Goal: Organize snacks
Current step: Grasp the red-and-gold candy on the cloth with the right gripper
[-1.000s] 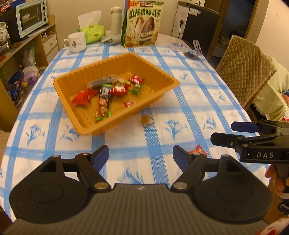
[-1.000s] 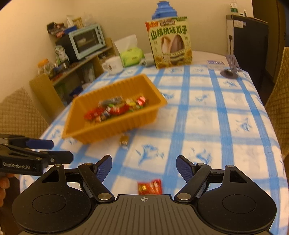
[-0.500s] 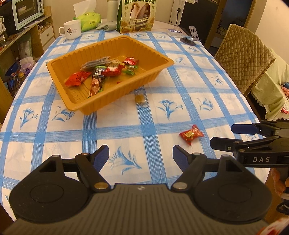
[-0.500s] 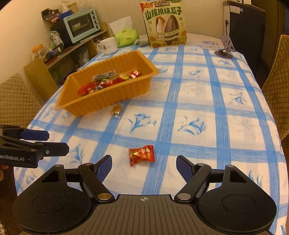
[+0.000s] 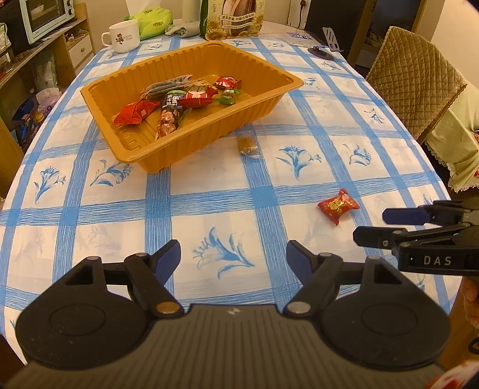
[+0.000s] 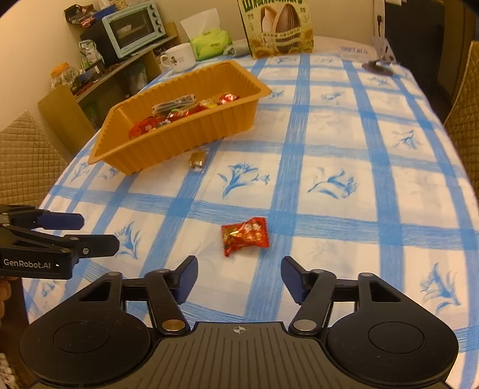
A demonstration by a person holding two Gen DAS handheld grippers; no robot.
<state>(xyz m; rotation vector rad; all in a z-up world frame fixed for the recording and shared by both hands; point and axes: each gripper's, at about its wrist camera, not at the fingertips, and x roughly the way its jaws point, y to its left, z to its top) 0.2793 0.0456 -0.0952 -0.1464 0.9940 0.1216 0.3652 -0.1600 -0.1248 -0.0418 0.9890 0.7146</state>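
An orange tray (image 5: 143, 161) (image 6: 185, 146) holds several wrapped snacks (image 5: 191, 97) on the blue-checked tablecloth. A small brown candy (image 5: 248, 145) (image 6: 197, 158) lies on the cloth just in front of the tray. A red wrapped candy (image 5: 338, 206) (image 6: 244, 236) lies nearer, just ahead of my right gripper (image 6: 239, 276), which is open and empty. My left gripper (image 5: 233, 263) is open and empty over the near table edge, to the left of the red candy. Each gripper shows from the side in the other's view (image 5: 386, 226) (image 6: 89, 232).
At the table's far end stand a sunflower-seed bag (image 6: 277, 28), a white mug (image 5: 124, 37), a green tissue pack (image 6: 209, 45) and a phone stand (image 5: 324, 48). Quilted chairs (image 5: 416, 80) (image 6: 21, 161) flank the table. A shelf with a toaster oven (image 6: 131, 27) is at left.
Both grippers have pulled back and tilted down; the red candy now lies in full view just ahead of the right gripper. Both stay open.
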